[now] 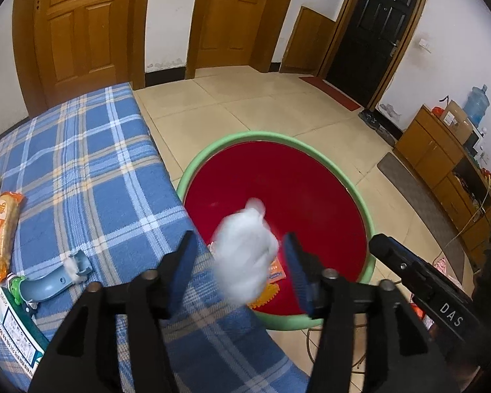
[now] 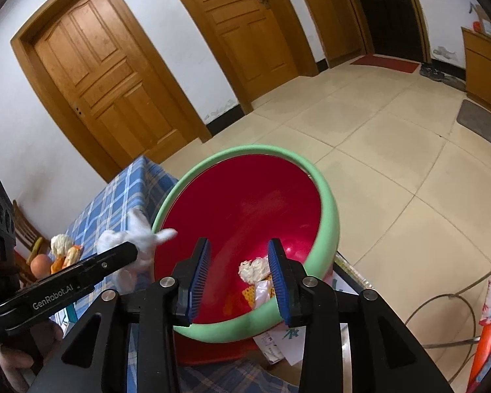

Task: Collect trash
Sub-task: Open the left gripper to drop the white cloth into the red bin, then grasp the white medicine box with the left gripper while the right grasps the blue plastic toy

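now with left gripper (image 1: pixel 237 271) spread and white tissue wad (image 1: pixel 245 258) loose between its pads above red basin (image 1: pixel 314 209), right gripper (image 2: pixel 240 278) spread too, risk of falling onto checkered cloth (image 1: pixel 91 177) outside green rim (image 1: pixel 370 232).

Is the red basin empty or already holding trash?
Holding trash: a crumpled tissue and orange wrappers lie inside the red basin.

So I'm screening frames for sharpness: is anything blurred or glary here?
Left wrist view: the white tissue wad between the open fingers is motion-smeared, the rest sharp. Right wrist view: a soft glare patch on the red basin, door frames bowed by the fisheye.
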### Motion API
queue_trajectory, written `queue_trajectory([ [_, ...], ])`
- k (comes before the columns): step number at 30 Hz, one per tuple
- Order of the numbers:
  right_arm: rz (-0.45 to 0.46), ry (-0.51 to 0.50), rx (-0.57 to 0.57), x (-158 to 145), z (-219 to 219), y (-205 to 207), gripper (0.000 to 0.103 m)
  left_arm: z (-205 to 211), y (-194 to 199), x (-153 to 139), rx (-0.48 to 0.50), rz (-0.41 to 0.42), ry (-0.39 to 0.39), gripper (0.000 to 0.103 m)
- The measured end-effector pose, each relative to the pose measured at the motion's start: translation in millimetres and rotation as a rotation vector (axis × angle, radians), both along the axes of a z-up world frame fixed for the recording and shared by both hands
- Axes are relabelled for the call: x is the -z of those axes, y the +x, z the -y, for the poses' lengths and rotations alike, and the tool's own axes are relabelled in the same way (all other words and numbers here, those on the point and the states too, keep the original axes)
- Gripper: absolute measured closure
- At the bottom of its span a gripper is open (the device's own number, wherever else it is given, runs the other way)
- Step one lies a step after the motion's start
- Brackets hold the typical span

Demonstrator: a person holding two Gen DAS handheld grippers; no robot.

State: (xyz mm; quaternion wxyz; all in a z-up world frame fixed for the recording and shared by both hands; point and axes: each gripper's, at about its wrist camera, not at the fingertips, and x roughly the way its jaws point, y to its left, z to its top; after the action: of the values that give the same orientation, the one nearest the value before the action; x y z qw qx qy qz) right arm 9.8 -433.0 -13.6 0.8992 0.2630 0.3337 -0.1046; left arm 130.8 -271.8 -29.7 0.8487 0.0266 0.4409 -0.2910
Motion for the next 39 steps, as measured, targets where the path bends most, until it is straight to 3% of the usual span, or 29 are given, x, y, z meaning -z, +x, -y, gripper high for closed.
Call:
queue_trajectory([
  [8, 0.002, 0.019, 0.003, 0, -1, -7, 0.064, -17, -6, -9, -0.049, 0.029, 0.006, 0.04],
  [17, 0.045, 0.009, -0.016, -9, -17, -16, 0.057, -73, -15, -12, -0.19, 0.025, 0.0, 0.04],
  [30, 0.077, 0.013, -0.065, -20, -44, -27, 0.052, -134, -36, -15, -0.361, 0.035, 0.07, 0.04],
  [39, 0.08, 0.019, -0.095, -21, -58, -27, 0.05, -166, -33, -2, -0.511, 0.018, 0.132, 0.024],
])
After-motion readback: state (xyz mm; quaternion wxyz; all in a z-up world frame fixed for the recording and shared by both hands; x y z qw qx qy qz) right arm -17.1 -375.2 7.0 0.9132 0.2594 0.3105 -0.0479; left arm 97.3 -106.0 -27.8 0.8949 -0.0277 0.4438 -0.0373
